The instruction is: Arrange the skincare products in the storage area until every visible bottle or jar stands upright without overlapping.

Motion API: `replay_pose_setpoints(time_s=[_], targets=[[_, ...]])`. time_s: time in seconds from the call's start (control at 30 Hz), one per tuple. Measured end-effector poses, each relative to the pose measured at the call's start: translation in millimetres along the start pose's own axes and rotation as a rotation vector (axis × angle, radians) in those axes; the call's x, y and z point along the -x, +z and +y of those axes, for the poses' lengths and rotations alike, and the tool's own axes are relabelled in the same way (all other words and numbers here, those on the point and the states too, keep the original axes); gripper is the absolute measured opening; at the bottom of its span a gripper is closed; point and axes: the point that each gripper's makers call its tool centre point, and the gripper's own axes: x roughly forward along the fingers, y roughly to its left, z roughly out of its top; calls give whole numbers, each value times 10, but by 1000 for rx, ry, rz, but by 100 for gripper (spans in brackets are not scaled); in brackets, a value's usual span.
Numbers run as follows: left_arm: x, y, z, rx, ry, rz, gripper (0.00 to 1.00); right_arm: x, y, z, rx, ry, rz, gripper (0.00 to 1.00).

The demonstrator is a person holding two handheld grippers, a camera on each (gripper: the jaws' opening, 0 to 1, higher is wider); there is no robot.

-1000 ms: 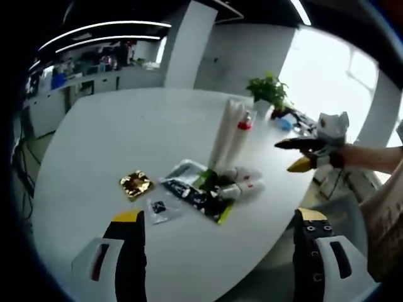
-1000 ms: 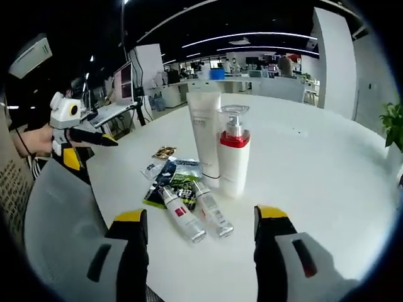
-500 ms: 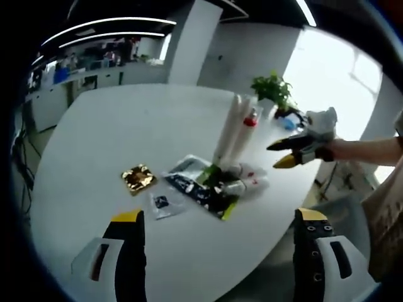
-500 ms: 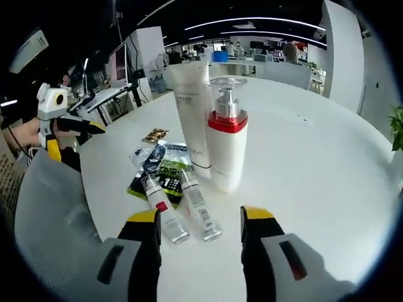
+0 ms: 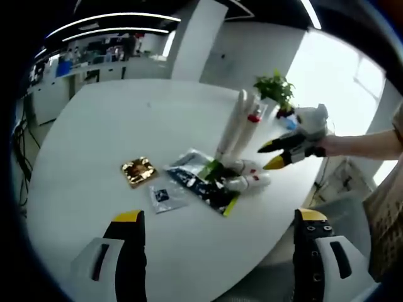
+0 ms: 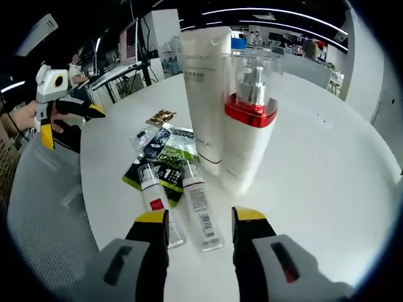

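Note:
A tall white tube (image 6: 204,88) and a white pump bottle with a red collar (image 6: 249,126) stand upright on the white table (image 6: 327,157). Two small bottles lie flat in front of them: one with a white label (image 6: 201,211) and one with a red label (image 6: 154,198). My right gripper (image 6: 200,217) is open, low over the table, its jaws on either side of the white-labelled bottle's lower end. My left gripper (image 5: 220,216) is open wide near the table edge, well back from the standing tube (image 5: 232,129) and the lying bottles (image 5: 249,179).
Dark and green sachets (image 6: 160,157) lie under the small bottles' tops. A gold packet (image 5: 137,171) and a small clear sachet (image 5: 165,196) sit to their left. A potted plant (image 5: 277,88) stands at the far edge. A grey chair (image 6: 44,207) is beside the table.
My right gripper has moved in closer and lower to the lying bottles, and its jaws have narrowed. The left gripper has barely shifted.

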Motion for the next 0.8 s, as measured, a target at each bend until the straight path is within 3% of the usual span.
replay_pose_setpoints(time_s=[0.47,0.8], targets=[[-15,-21,54,11,7,7,96,-258,-108,-17,36,39,95,24],[-38,-38,69,15,5,16,95,-334,-167,-31,38,38,115,23]])
